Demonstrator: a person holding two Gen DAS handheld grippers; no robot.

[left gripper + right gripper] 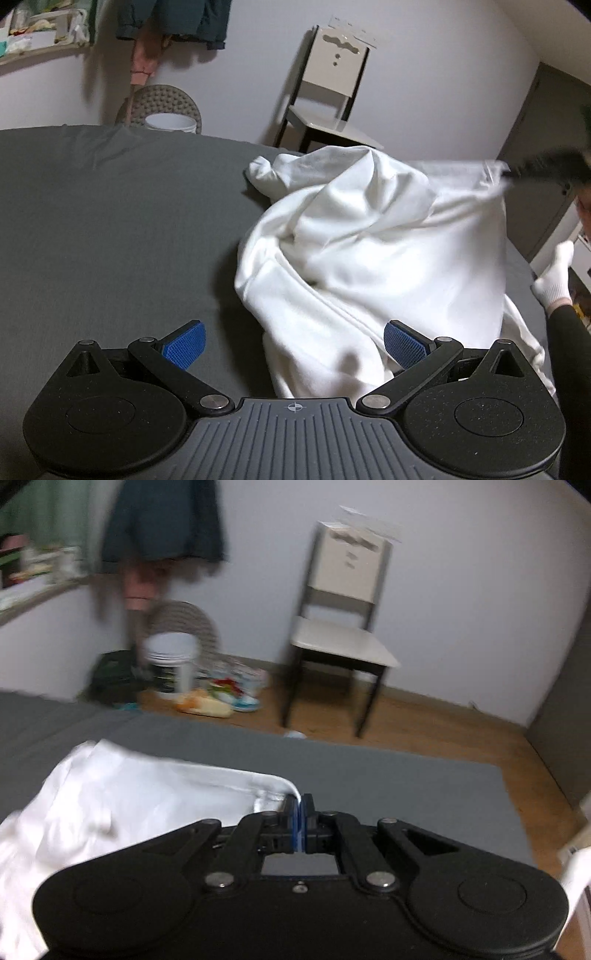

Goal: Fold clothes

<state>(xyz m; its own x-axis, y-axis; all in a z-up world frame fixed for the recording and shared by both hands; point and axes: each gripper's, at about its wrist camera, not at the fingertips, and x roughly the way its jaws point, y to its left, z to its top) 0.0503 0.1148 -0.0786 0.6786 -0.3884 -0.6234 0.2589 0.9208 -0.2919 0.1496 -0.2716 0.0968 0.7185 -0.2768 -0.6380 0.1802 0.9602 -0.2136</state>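
Observation:
A crumpled white garment [369,251] lies on the grey sheet [110,221], partly lifted at its far right edge. My left gripper [295,345] stands open just above the sheet, its blue pads [184,347] spread wide, the right pad over the garment's near hem. In the right wrist view, my right gripper [300,812] is shut on an edge of the white garment [129,805], which trails off to the left. From the left wrist view the right gripper [509,173] shows as a dark blur holding that raised edge.
A person's white-gloved hand [554,280] and dark sleeve are at the right. Beyond the bed stand a white chair [343,638], a white bucket [171,664], shoes and clutter on the wooden floor [424,720]. Clothes hang on the wall [162,524].

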